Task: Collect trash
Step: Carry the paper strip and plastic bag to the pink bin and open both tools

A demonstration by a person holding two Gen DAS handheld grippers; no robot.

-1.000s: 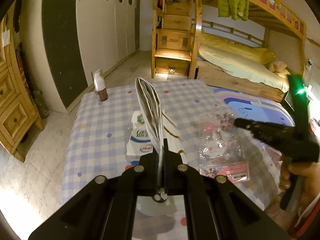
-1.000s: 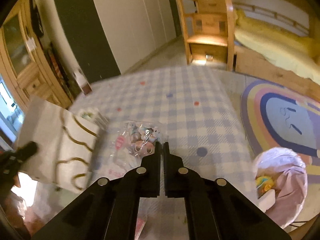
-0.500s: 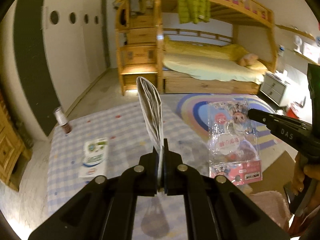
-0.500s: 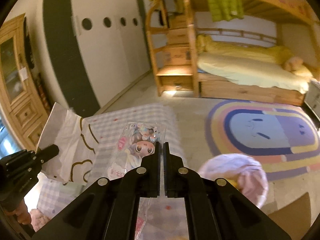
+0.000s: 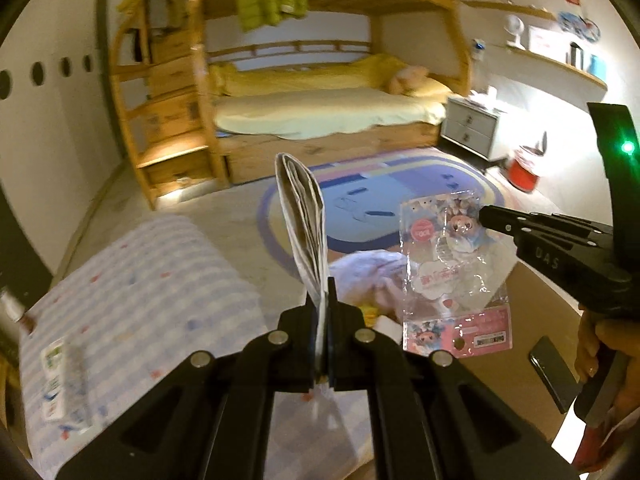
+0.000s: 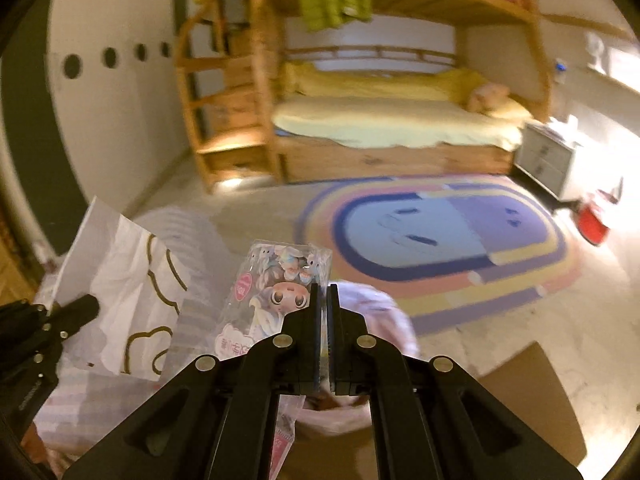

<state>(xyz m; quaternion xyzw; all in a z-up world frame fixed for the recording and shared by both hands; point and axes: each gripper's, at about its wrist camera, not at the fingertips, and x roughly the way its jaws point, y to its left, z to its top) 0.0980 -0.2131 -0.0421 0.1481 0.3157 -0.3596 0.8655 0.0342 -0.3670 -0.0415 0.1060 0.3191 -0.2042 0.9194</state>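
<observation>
My left gripper point(image 5: 323, 284) is shut on a white paper bag point(image 5: 302, 220), seen edge-on in the left wrist view and flat, with gold cloud outlines, in the right wrist view point(image 6: 124, 292). My right gripper point(image 6: 323, 292) is shut on a clear cartoon-printed plastic packet point(image 6: 276, 292), which hangs from its tip point(image 5: 482, 214) in the left wrist view point(image 5: 452, 280). Both items hang in the air above a bin lined with a pale pink bag point(image 5: 372, 272), also visible under the right gripper point(image 6: 384, 312).
A table with a blue checked cloth point(image 5: 132, 292) lies to the left, holding a white carton point(image 5: 60, 384) and a small bottle point(image 5: 16, 312). A black phone point(image 5: 554, 372) lies on a brown surface. A rainbow rug point(image 6: 448, 236) and bunk bed point(image 6: 384, 120) are beyond.
Both grippers have swung right, off the checked table and over the pink-lined bin, carrying the paper bag and the plastic packet. The table now lies at the left edge.
</observation>
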